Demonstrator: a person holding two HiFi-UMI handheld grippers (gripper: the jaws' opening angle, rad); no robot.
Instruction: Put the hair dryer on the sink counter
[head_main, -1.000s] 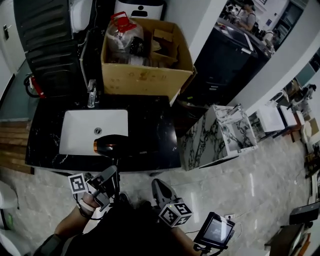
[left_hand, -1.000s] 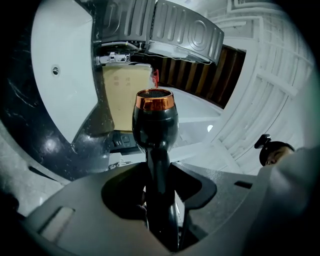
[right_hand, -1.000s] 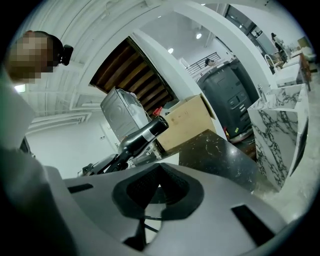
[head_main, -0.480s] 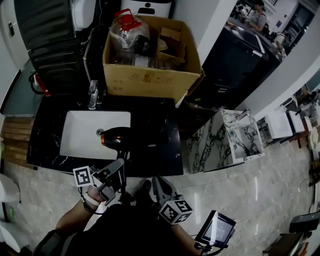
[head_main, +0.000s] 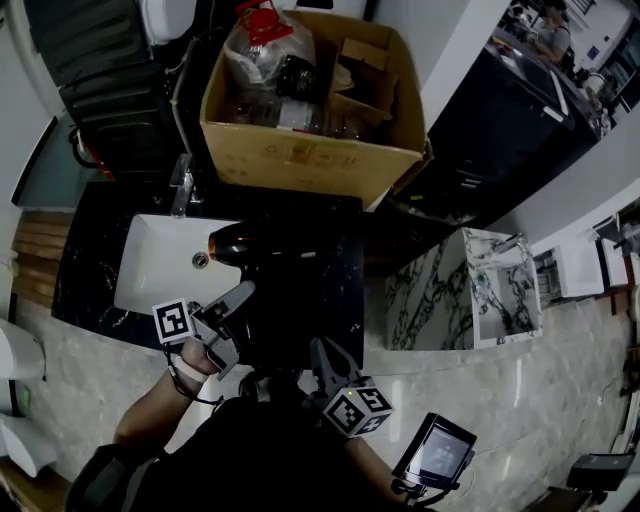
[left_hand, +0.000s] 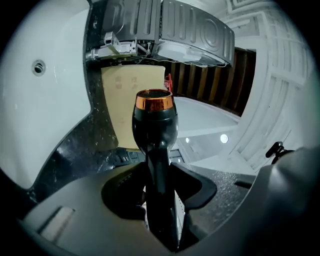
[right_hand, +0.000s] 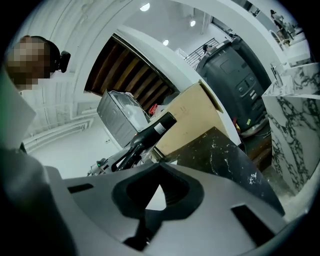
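The black hair dryer (head_main: 240, 248) with a copper ring hangs over the right edge of the white basin (head_main: 150, 270) and the black sink counter (head_main: 330, 290). Its nozzle points left. My left gripper (head_main: 238, 305) is shut on its handle from below. In the left gripper view the hair dryer (left_hand: 155, 125) stands upright between the jaws of my left gripper (left_hand: 160, 200), nozzle facing away. My right gripper (head_main: 322, 362) stays low near the counter's front edge, shut with nothing in it. From my right gripper (right_hand: 150, 202) I see the hair dryer (right_hand: 150, 131) up to the left.
A cardboard box (head_main: 310, 150) full of items stands at the back of the counter. A faucet (head_main: 182, 185) rises behind the basin. A marble-patterned cabinet (head_main: 490, 290) stands to the right. A small screen (head_main: 435, 450) sits near my right arm.
My left gripper has carried the hair dryer forward, from the counter's front edge to above the basin's right side. The right gripper has barely moved.
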